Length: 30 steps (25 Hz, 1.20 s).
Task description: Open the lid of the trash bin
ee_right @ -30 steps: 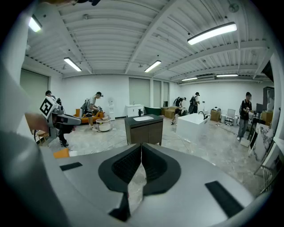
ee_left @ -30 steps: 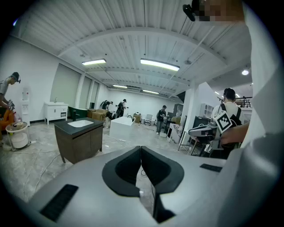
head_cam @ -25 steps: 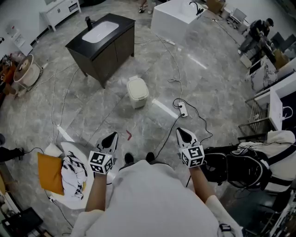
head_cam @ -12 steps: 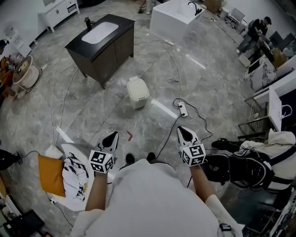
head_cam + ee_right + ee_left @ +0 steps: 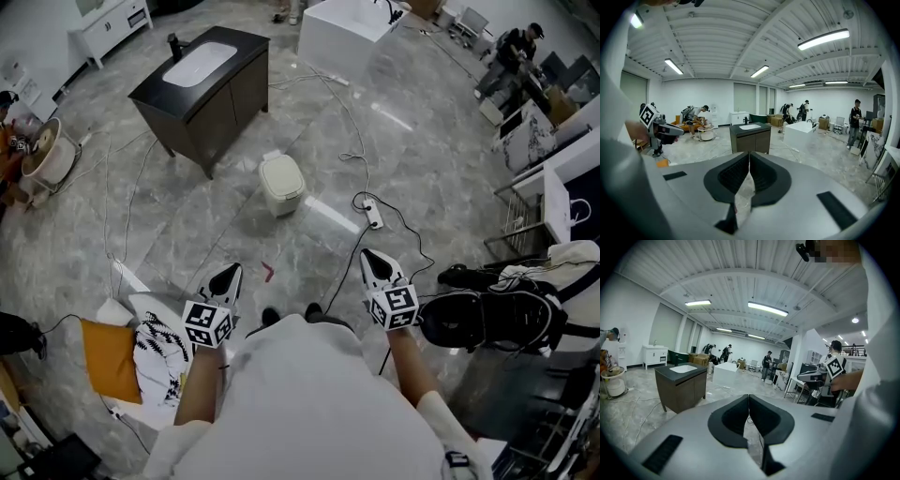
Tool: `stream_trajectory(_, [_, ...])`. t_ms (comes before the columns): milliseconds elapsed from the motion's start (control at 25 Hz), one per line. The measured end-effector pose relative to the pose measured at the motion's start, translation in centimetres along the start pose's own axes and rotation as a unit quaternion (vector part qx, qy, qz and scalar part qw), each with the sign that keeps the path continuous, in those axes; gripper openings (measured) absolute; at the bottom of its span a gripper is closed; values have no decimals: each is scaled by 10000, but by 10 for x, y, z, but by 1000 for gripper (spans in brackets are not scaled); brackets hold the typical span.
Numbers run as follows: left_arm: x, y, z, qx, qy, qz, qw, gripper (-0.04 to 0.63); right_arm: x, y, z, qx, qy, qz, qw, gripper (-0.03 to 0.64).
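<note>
The left gripper [image 5: 228,277], at lower left, is held with jaws pressed together on nothing. The cream trash bin [image 5: 281,184], lid down, is seen at upper centre, well apart from both grippers. The right gripper [image 5: 371,260], at lower right, is likewise closed and empty.

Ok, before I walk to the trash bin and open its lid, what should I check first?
1. Trash bin in view: ok, on the floor ahead.
2. Lid shut: ok, it looks closed.
3. Left gripper empty: ok, jaws together on nothing.
4. Right gripper empty: ok, jaws together on nothing.
5. Bin within reach: not ok, both grippers are far from it.
6. Walking path: not ok, a power strip lies close beside it.
</note>
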<state>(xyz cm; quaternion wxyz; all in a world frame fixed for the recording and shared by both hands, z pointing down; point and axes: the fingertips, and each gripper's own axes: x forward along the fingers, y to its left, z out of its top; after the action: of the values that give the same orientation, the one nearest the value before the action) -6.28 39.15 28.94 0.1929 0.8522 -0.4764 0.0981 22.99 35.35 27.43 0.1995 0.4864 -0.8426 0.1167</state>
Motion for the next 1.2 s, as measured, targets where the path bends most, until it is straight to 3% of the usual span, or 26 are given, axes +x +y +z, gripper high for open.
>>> stream_trajectory(520, [-20,36,-2,-84,5,-56,9999,18,2,38,2,-106,67,-104,9999,32])
stream_trajectory(1200, [-11,56,-14,-138,-9,-36,9999,18,31,45,-10,-80,83,-39,9999,32])
